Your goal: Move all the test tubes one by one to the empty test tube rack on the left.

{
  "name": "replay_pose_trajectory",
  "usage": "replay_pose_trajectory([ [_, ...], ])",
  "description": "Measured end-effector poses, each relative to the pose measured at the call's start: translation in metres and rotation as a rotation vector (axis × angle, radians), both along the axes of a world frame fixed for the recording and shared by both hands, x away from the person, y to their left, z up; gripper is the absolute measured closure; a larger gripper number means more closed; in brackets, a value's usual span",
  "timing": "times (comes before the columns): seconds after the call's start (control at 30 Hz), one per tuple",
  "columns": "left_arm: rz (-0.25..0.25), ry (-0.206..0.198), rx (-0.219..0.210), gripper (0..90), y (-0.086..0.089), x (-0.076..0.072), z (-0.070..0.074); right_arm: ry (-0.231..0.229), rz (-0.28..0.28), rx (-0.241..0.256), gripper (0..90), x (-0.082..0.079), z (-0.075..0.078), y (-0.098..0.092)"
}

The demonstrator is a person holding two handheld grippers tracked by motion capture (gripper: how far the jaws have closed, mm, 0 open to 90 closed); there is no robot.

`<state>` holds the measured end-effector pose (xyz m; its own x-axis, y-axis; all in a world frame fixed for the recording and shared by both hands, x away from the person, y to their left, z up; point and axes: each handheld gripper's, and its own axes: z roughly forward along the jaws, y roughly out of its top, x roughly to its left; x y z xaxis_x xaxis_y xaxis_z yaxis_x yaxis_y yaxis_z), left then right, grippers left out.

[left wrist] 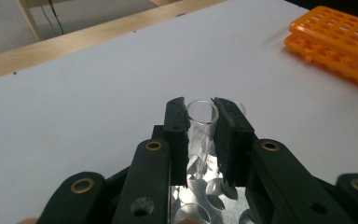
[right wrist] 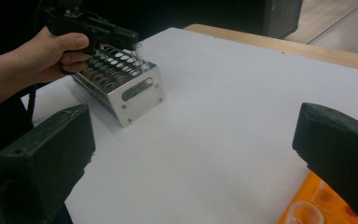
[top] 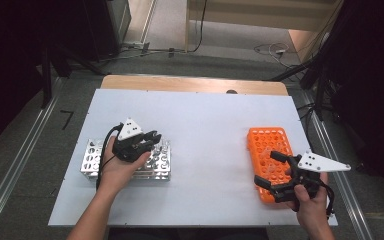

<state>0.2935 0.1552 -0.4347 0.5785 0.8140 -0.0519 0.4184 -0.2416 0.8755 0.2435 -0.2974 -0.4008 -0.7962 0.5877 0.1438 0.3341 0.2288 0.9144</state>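
Left gripper view: clear glass tube [left wrist: 201,126] stands upright between gripper [left wrist: 200,116] jaws.

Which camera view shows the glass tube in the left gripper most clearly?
The left gripper view: the tube stands between the closed jaws, its open rim clear. In the right gripper view it is a faint glint over the metal rack. In the high view I cannot make it out.

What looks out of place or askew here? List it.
Nothing stands out. The left gripper clamps a clear tube upright over the metal rack; the orange rack lies flat under the open right gripper.
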Motion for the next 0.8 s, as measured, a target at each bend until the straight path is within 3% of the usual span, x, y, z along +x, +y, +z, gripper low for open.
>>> replay_pose_trajectory([
  [0.23,-0.001,0.036,0.018,75.7,0.0,0.001,-0.001,-0.004,-0.044,0.012,0.0,0.003,0.002,-0.014],
  [0.47,0.0,0.041,0.022,73.4,-0.001,0.001,-0.001,-0.005,-0.089,0.022,0.0,0.007,0.004,-0.029],
  [0.7,-0.013,0.041,-0.025,62.4,0.005,-0.003,0.003,0.015,-0.125,0.014,0.0,0.011,0.001,-0.038],
  [0.8,-0.011,0.041,-0.044,53.6,0.008,-0.007,0.005,0.027,-0.126,0.014,0.6,0.014,-0.001,-0.041],
])
